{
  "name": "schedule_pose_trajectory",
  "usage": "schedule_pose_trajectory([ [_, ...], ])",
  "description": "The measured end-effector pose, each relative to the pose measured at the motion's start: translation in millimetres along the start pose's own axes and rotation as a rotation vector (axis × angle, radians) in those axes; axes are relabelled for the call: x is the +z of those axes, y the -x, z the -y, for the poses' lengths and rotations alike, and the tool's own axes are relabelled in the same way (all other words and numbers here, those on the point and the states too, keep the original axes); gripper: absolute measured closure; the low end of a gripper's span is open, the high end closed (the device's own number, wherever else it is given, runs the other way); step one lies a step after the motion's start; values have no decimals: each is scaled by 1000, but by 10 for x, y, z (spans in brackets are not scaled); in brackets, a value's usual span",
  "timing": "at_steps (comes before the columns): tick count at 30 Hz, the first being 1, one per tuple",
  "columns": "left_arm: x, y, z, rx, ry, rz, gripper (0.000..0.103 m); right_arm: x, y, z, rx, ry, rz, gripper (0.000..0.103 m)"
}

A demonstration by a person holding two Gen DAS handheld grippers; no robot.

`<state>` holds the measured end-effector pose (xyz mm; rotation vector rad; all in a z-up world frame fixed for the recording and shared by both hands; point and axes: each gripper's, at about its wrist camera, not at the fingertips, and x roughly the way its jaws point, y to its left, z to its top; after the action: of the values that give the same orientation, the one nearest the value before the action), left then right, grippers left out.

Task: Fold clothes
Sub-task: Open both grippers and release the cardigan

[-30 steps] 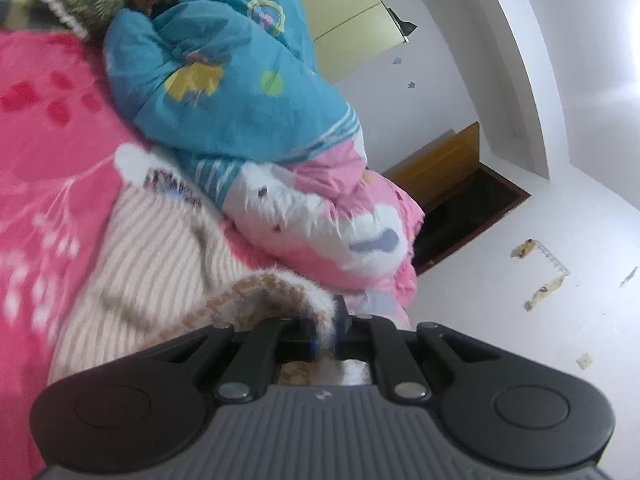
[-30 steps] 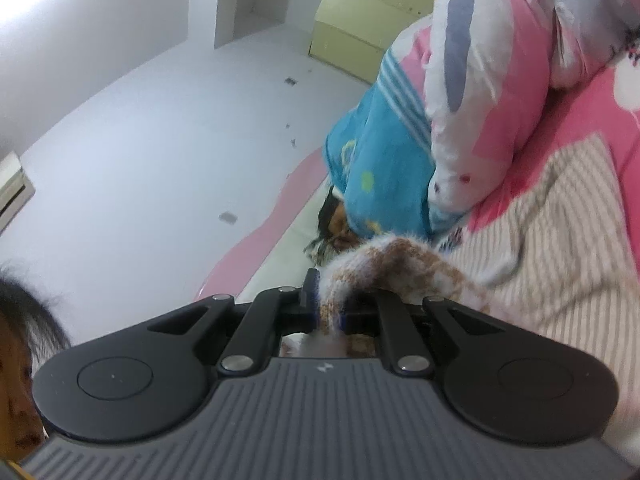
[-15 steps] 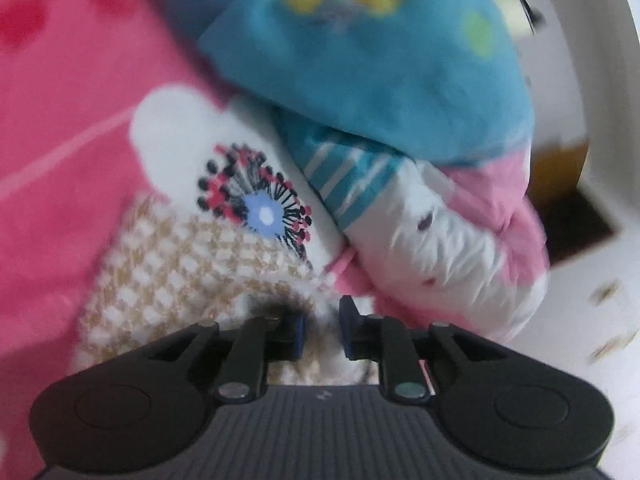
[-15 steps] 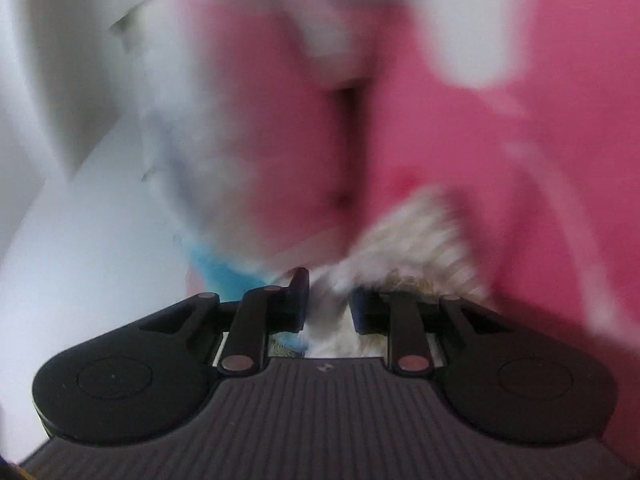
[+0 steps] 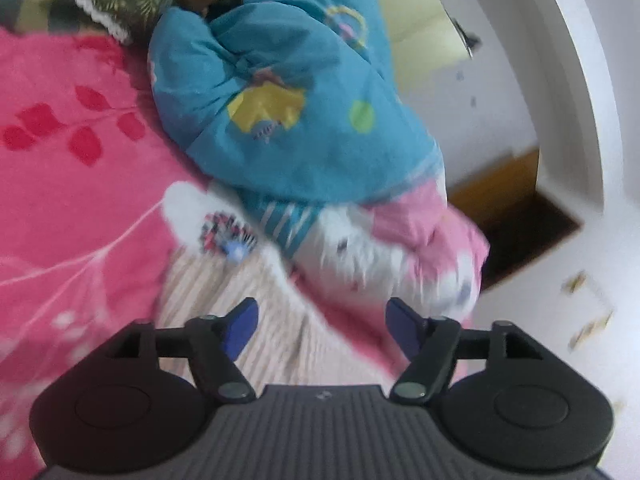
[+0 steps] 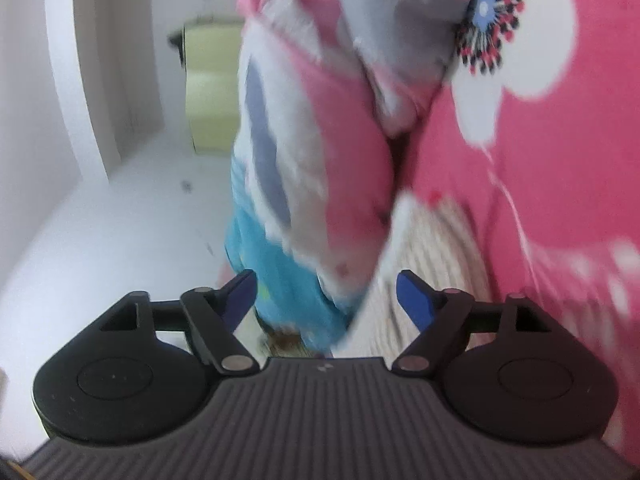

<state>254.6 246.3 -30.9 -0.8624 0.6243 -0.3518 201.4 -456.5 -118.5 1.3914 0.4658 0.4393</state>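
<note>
A second ago both our grippers pinched the fuzzy knit; now the left gripper (image 5: 322, 322) and right gripper (image 6: 325, 295) have their blue-tipped fingers spread wide, holding nothing. The striped beige garment (image 5: 240, 312) lies flat on the pink floral bed (image 5: 72, 208), its ribbed stripes running toward 11 o'clock, against the puffy blue-and-pink quilt (image 5: 296, 120) at 12 o'clock.
</note>
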Motion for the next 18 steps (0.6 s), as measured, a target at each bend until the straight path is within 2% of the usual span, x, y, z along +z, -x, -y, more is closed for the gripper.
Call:
schedule_pose_trajectory([
  [4, -329, 292, -13, 72, -65, -56, 28, -426, 242, -90, -129, 83, -65, 23],
  [9, -658, 188, -145, 199, -109, -126, 28, -800, 379, -16, -227, 119, -105, 22],
  [11, -743, 125, -156, 250, -155, -126, 28, -910, 361, -5, -289, 156, -119, 23],
  [15, -857, 56, -134, 326, -259, -99, 28, -1131, 371, -146, -344, 314, -115, 24],
  [18, -878, 51, -119, 412, -302, -64, 28, -1224, 395, -224, -405, 403, -101, 29],
])
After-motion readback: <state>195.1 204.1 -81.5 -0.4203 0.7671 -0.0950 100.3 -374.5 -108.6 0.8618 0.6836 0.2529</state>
